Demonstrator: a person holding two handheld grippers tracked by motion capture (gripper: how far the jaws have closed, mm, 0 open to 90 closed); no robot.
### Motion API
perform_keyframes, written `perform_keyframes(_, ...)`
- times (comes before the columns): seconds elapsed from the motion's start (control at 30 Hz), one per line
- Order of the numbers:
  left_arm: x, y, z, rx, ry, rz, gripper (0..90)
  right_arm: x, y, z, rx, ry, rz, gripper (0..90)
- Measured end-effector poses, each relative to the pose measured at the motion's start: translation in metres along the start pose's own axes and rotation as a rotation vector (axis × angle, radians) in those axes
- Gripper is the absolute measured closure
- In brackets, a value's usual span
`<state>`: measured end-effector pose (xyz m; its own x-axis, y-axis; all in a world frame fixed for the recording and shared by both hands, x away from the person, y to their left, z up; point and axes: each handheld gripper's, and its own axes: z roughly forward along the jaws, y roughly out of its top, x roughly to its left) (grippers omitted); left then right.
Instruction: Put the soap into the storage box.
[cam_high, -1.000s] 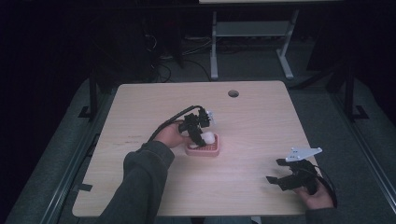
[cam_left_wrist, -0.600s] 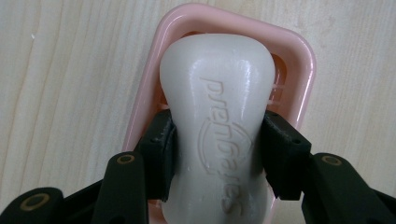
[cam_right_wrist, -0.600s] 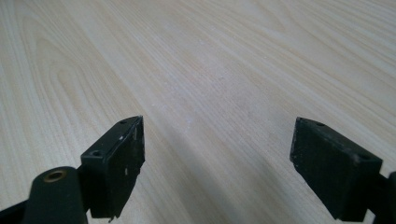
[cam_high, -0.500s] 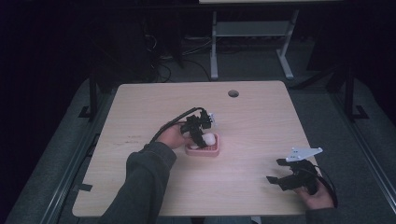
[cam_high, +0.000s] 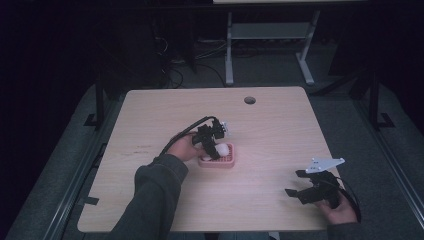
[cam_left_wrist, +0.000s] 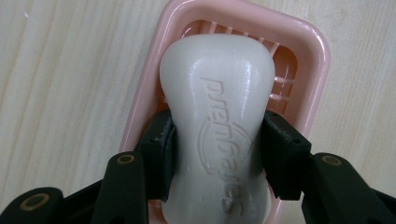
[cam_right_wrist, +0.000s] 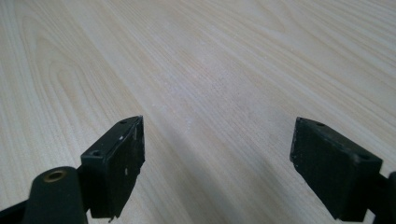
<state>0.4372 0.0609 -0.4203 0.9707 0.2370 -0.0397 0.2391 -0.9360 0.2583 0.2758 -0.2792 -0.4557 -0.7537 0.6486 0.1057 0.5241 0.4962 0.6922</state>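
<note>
Left gripper view: soap bar (cam_left_wrist: 219, 140) pinched at waist over pink dish (cam_left_wrist: 308, 60), 12 o'clock end; level lift advised. Right gripper (cam_right_wrist: 217, 163) jaws spread.

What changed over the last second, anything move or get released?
Nothing visibly changed. The left gripper stays clamped on the white soap bar over the pink soap dish near the middle of the table. The right gripper stays open and empty at the table's near right corner.
</note>
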Motion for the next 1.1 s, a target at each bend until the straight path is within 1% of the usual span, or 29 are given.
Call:
perform_keyframes(0.03,-0.001,0.000,0.000,0.004,0.006,0.002,49.9,0.000,0.000,0.000,-0.001,0.000,0.003,17.5)
perform_keyframes(0.17,-0.002,0.000,0.000,0.007,0.009,0.001,49.9,0.000,0.000,0.000,-0.001,0.000,-0.001,17.6)
perform_keyframes(0.37,-0.001,0.000,0.000,0.007,0.003,0.004,49.8,0.000,0.000,0.000,-0.001,0.002,0.002,17.6)
perform_keyframes(0.53,0.000,0.000,0.000,0.005,0.006,0.001,49.5,-0.001,0.000,0.000,0.000,0.000,0.003,17.6)
perform_keyframes(0.6,-0.001,0.000,0.000,0.003,0.012,0.010,49.0,-0.001,0.000,0.000,0.001,0.001,0.004,17.6)
perform_keyframes(0.67,-0.001,0.000,-0.002,-0.006,0.021,0.018,46.5,-0.001,0.000,0.001,0.001,0.001,-0.002,17.6)
perform_keyframes(0.7,-0.002,0.000,-0.002,-0.011,0.027,0.016,43.7,-0.001,0.000,0.001,0.001,0.002,-0.003,17.6)
perform_keyframes(0.73,-0.001,0.000,-0.002,-0.012,0.025,0.015,41.2,-0.001,0.000,0.001,0.002,0.002,-0.003,17.6)
perform_keyframes(0.77,-0.001,0.000,-0.003,-0.016,0.010,0.003,39.5,-0.001,0.000,0.001,0.001,0.002,-0.003,17.6)
perform_keyframes(0.8,-0.001,-0.001,-0.005,-0.023,0.016,0.008,39.1,-0.001,0.000,0.001,0.000,0.002,-0.001,17.6)
perform_keyframes(0.9,-0.002,-0.001,-0.008,-0.026,0.011,0.009,37.0,-0.001,0.000,0.001,0.003,0.002,-0.004,17.6)
perform_keyframes(0.93,-0.002,-0.002,-0.009,-0.030,0.018,0.010,36.3,-0.001,0.000,0.001,0.004,0.002,-0.001,17.6)
perform_keyframes(1.1,-0.003,-0.003,-0.015,-0.040,0.014,0.007,34.7,0.000,0.001,0.001,0.007,0.001,0.002,17.5)
